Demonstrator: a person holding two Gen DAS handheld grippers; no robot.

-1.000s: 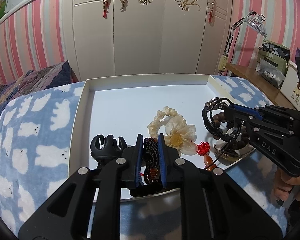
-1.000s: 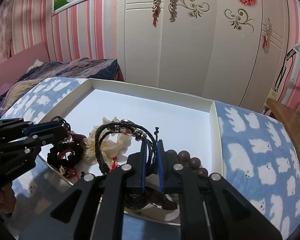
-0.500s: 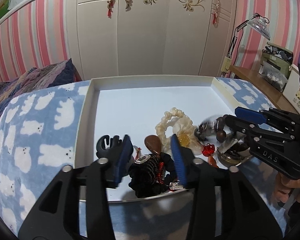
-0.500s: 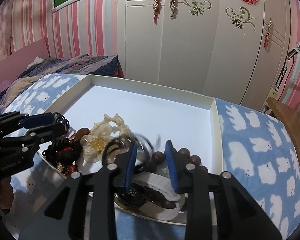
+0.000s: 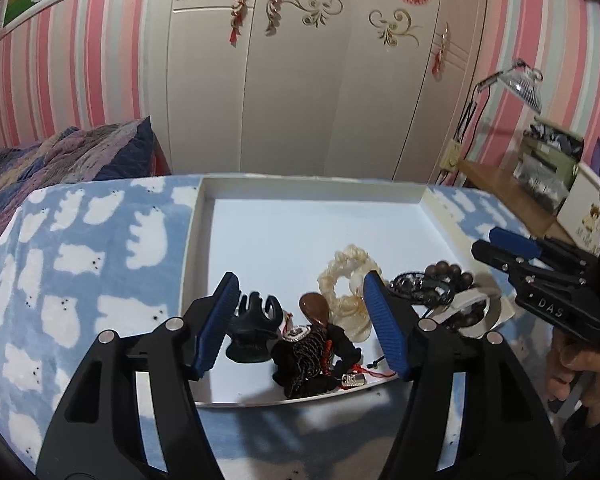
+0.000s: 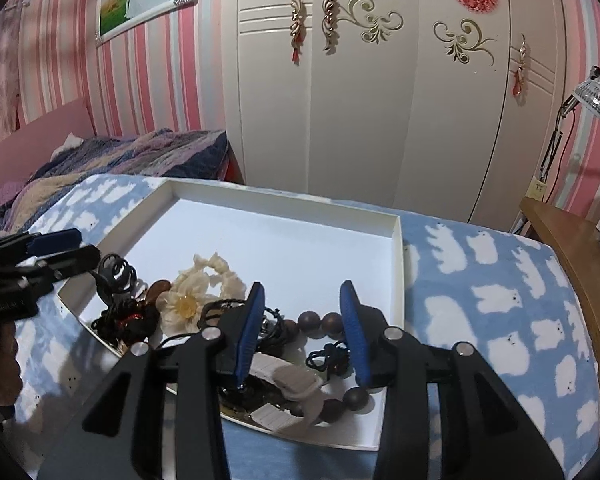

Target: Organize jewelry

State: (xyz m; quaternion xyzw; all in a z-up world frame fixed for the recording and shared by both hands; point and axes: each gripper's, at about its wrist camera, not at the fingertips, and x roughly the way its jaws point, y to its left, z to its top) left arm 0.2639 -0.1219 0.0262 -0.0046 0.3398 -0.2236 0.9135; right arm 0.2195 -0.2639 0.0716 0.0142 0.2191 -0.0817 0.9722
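Jewelry heaped at near edge of shallow white cardboard tray (image 5: 204, 216) on cloud-print bed: black beaded bracelet (image 5: 312, 354), dark wooden bead strand (image 6: 320, 322). Left tongs (image 5: 300, 324), right tongs (image 6: 302, 330) opening, gripping nothing. Step: release. Next: pick another piece.

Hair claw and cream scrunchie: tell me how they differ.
The hair claw is black, hard and toothed; the scrunchie is cream, soft and ruffled, with a flower on it. The claw stands near the tray's left wall; the scrunchie lies flat further right, mid-tray. Both are hair accessories resting loose in the white tray.
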